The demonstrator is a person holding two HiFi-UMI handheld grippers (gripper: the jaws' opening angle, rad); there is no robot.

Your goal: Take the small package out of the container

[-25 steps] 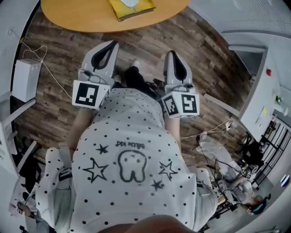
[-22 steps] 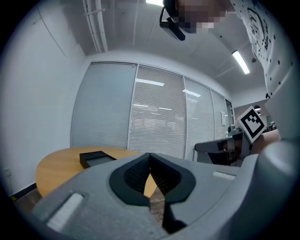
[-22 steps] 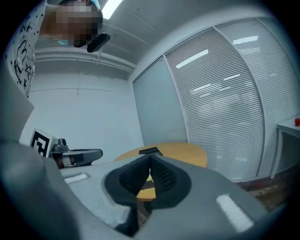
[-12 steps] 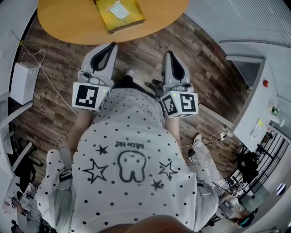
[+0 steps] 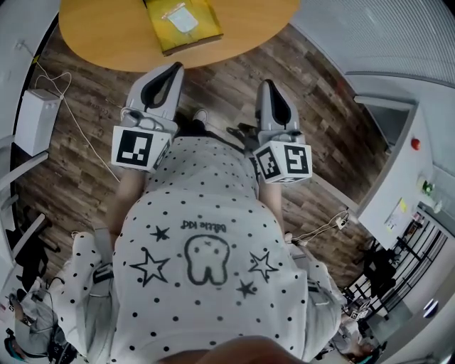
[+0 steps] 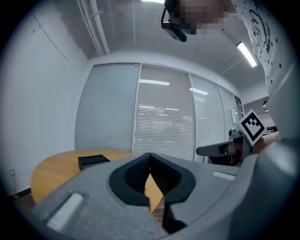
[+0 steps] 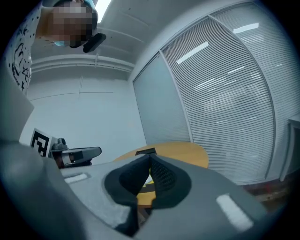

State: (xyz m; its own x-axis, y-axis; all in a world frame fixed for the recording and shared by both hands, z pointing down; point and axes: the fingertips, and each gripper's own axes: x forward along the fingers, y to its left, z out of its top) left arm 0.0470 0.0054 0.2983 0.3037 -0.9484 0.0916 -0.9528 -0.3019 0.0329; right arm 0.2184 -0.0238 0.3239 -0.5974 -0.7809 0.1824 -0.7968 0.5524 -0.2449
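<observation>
A shallow yellow container (image 5: pixel 183 28) lies on the round wooden table (image 5: pixel 106 35) at the top of the head view. A small pale package (image 5: pixel 182 20) rests inside it. From the left gripper view the container (image 6: pixel 93 161) shows as a low dark box on the table. It also shows in the right gripper view as the dark container (image 7: pixel 146 152). My left gripper (image 5: pixel 170 69) is held near my torso, short of the table edge, shut on nothing. My right gripper (image 5: pixel 267 84) is level with it, also shut and empty.
Wood-plank floor (image 5: pixel 85 121) lies under both grippers. A white box (image 5: pixel 37 121) with cables stands at the left wall. Blinds and glass panels (image 6: pixel 164 117) rise behind the table. Cables (image 5: pixel 327 226) and equipment lie at the lower right.
The container and table have slid a little further into the head view and leftward. Both grippers stay shut and almost still in front of the torso.
</observation>
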